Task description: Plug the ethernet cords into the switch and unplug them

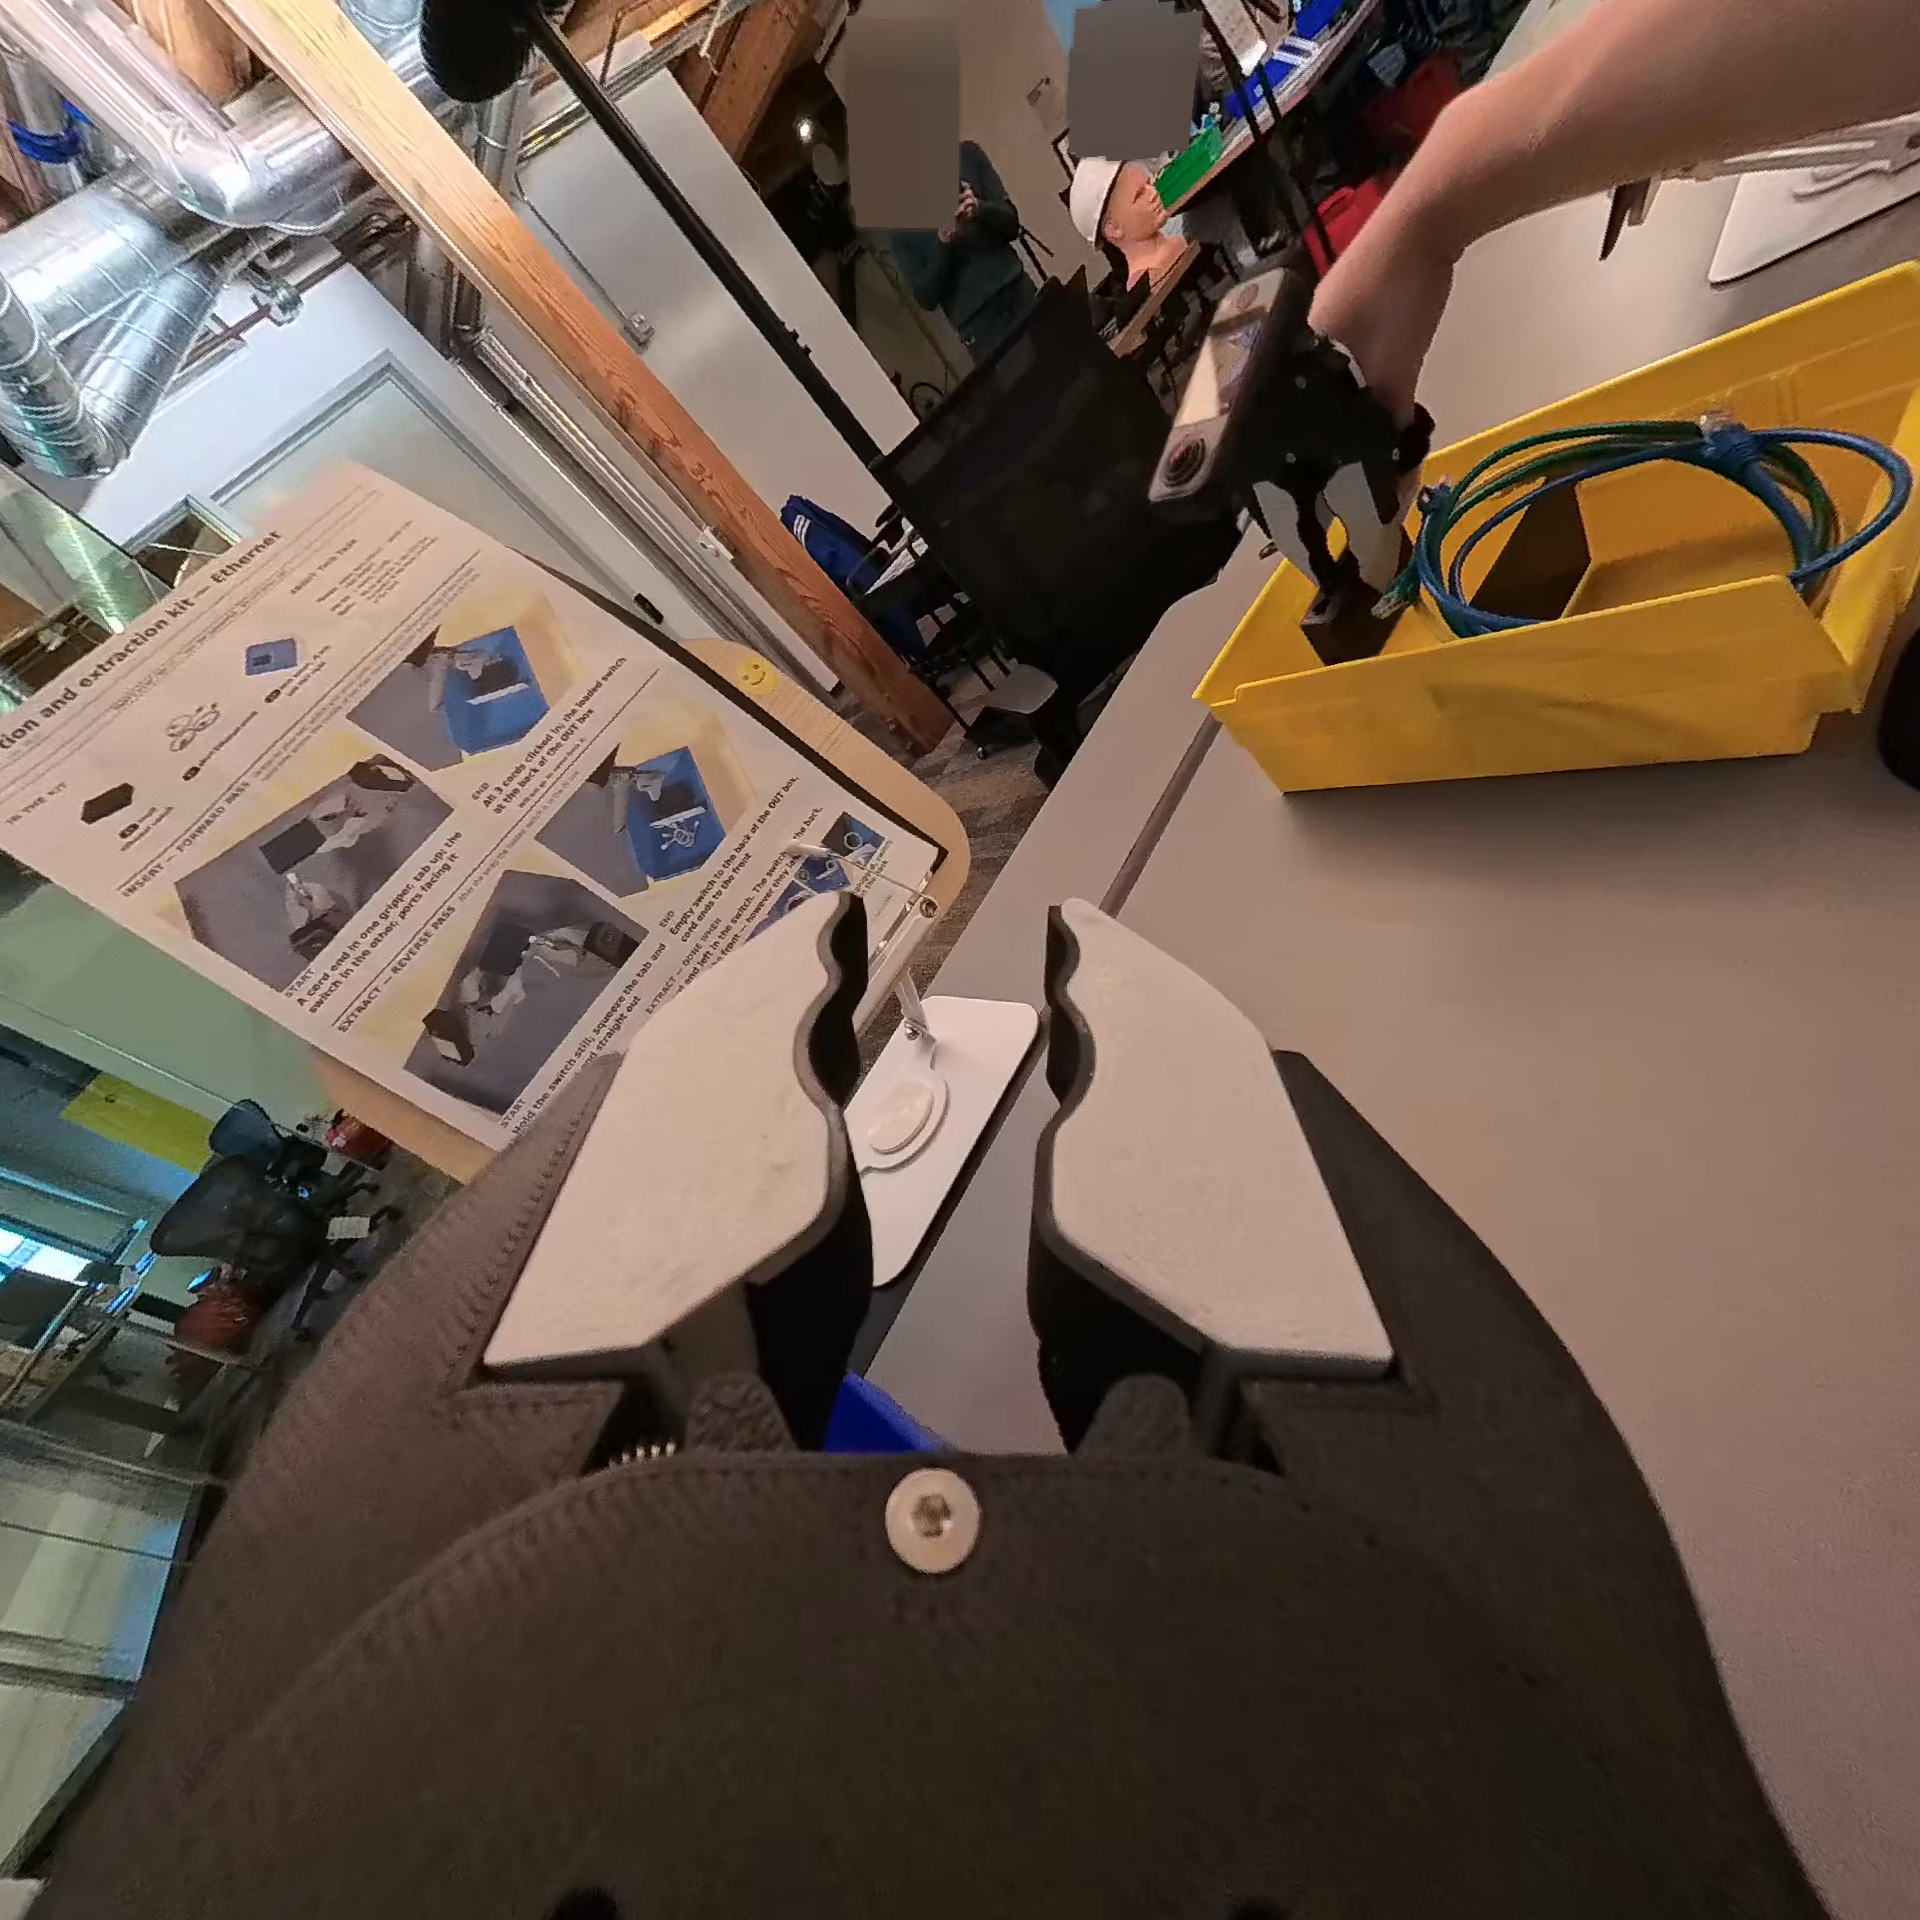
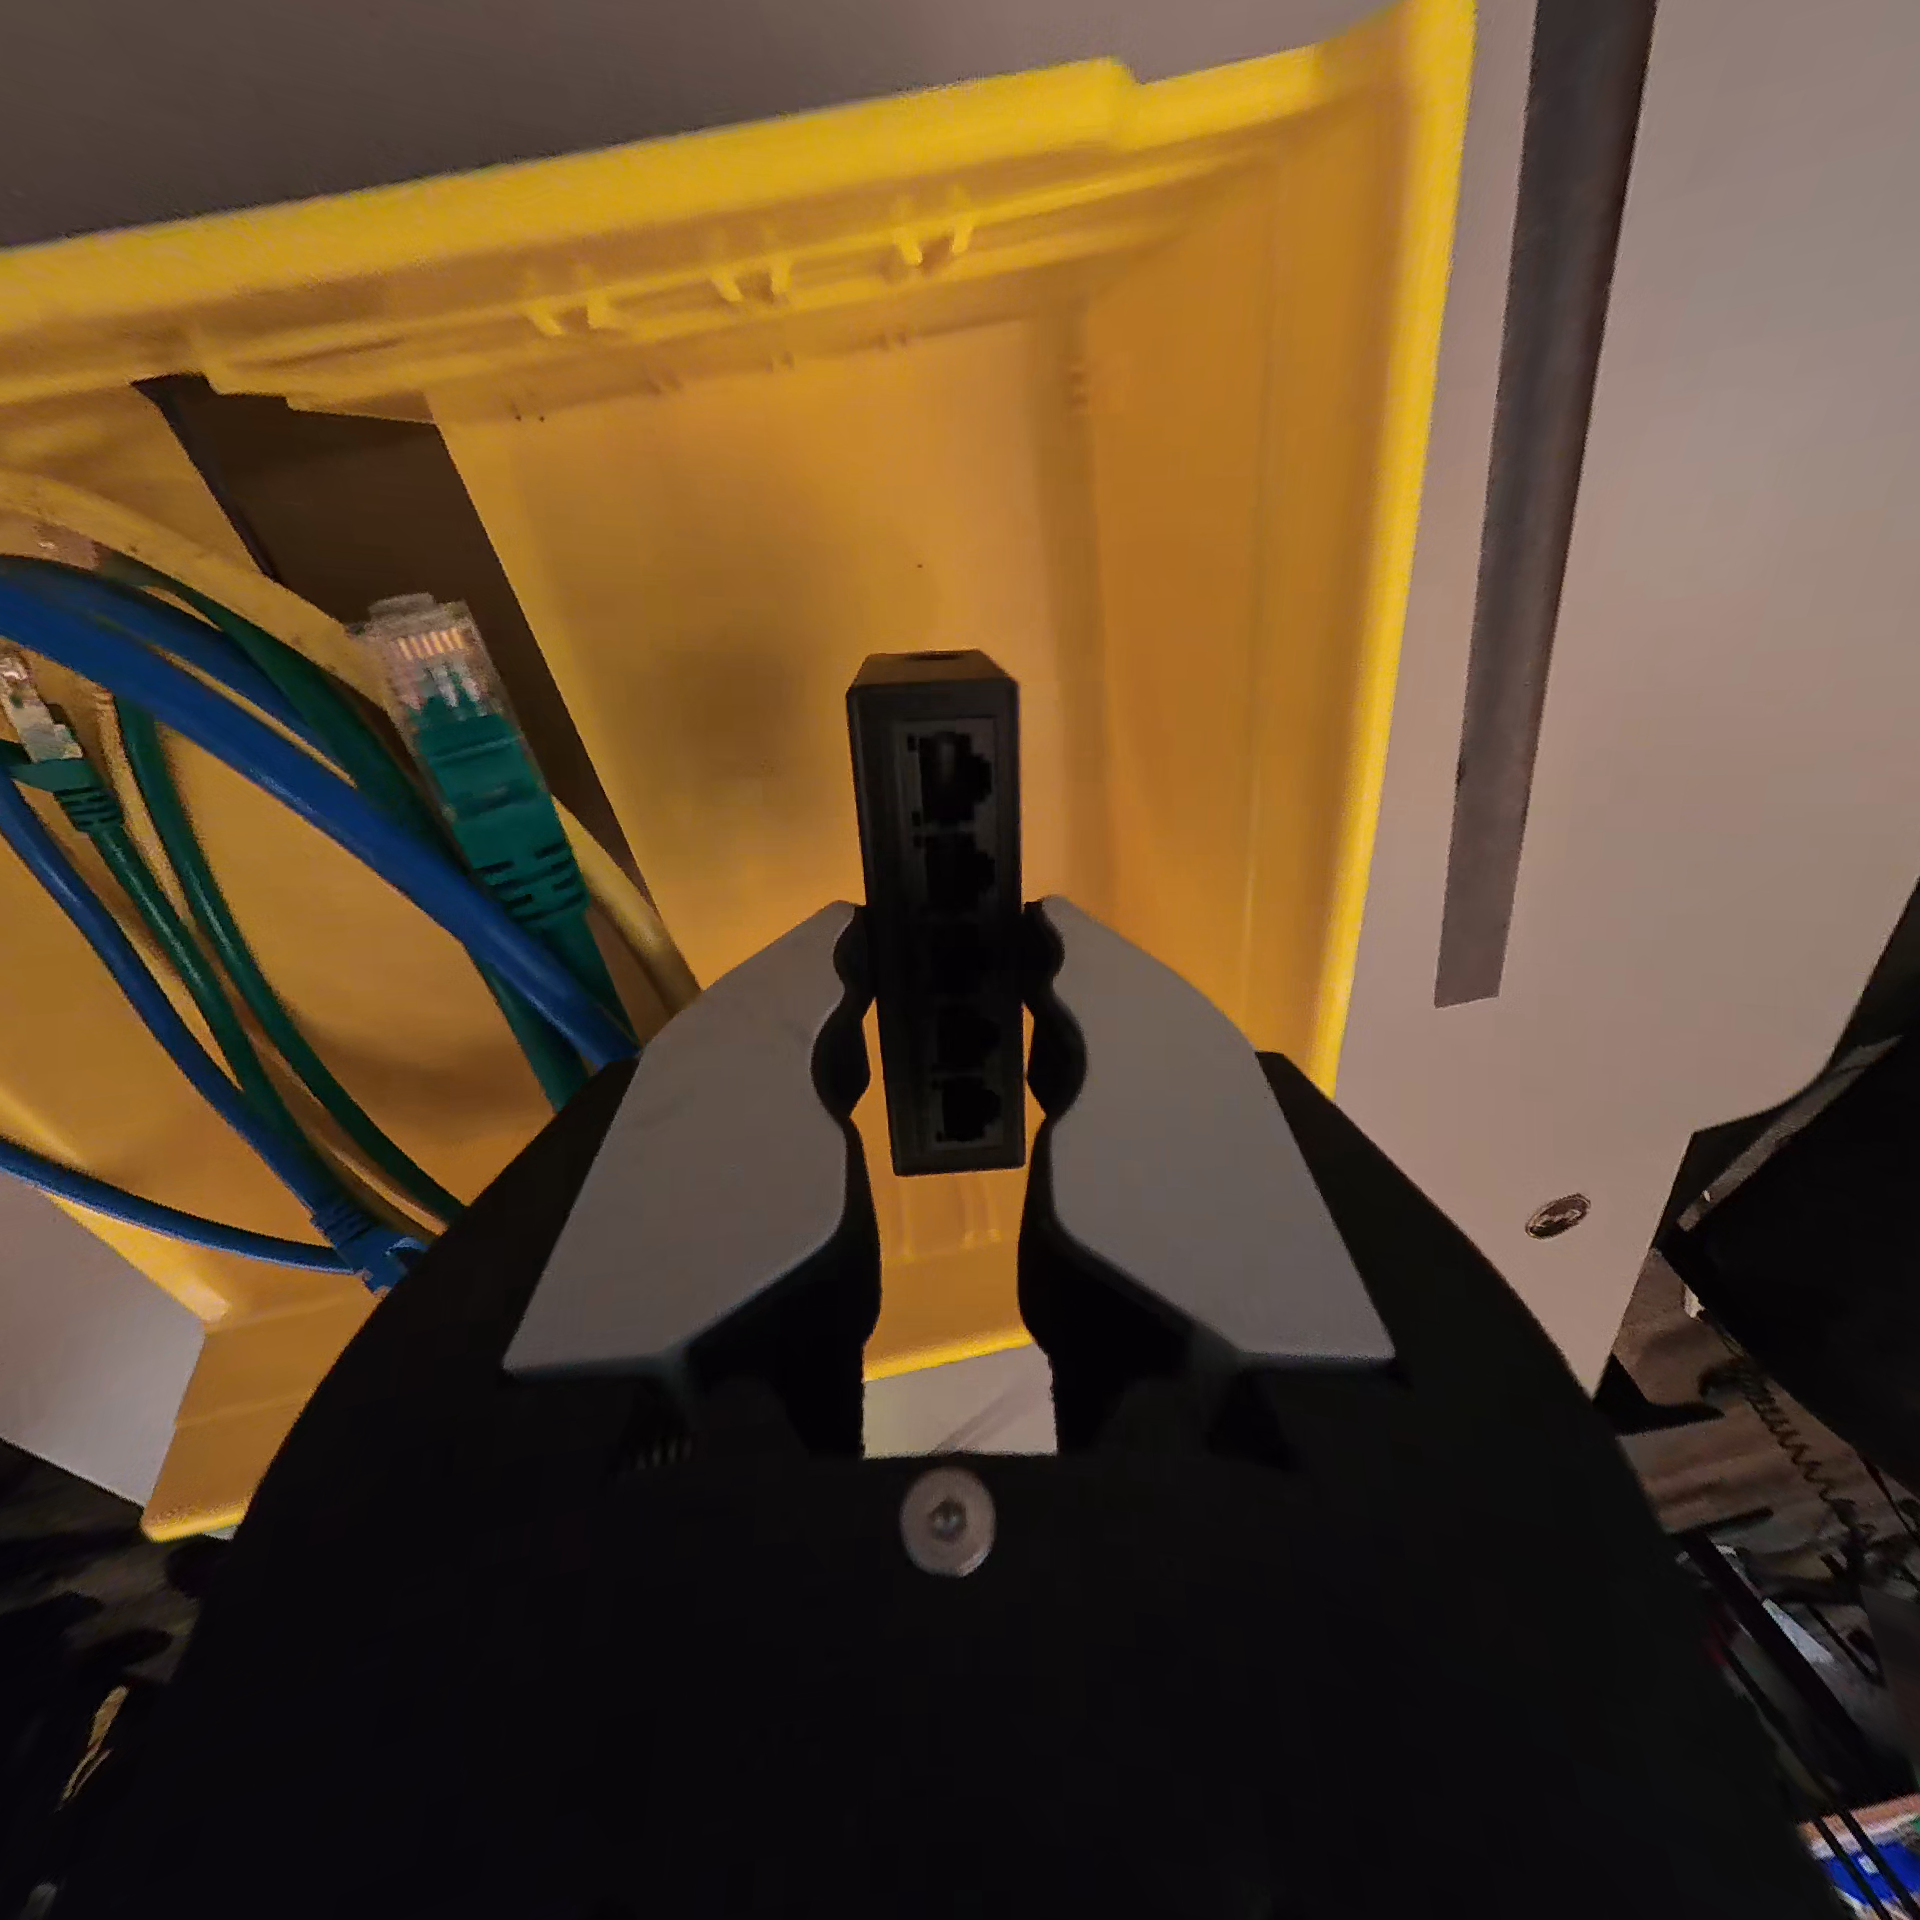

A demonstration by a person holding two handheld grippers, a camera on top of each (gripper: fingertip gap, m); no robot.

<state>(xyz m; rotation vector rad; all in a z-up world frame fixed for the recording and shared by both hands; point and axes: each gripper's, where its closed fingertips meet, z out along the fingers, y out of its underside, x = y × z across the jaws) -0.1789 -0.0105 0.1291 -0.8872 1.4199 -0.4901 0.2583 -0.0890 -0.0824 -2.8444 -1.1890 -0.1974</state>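
Observation:
My right gripper (image 2: 943, 935) is shut on a black ethernet switch (image 2: 940, 831) inside a yellow bin (image 2: 1195, 520); the switch's row of ports faces the camera. Coiled blue and green ethernet cords (image 2: 312, 831) lie in the bin's left part, with a green plug (image 2: 488, 790) close to the switch. In the left wrist view the right gripper (image 1: 1340, 561), held by a hand, reaches down into the yellow bin (image 1: 1507, 696) beside the cords (image 1: 1662, 499). My left gripper (image 1: 951, 925) is open and empty above the grey table (image 1: 1507, 1143), well short of the bin.
An instruction sheet on a board (image 1: 416, 790) stands at the table's left on a white stand (image 1: 935, 1101). A dark divider (image 2: 343, 499) splits the bin. A metal strip (image 2: 1538, 520) runs along the table to the right of the bin. People stand in the far background. Left tips to right tips: about 50 cm. My left tips are about 40 cm from the green plug (image 2: 488, 790), my right tips only 6 cm.

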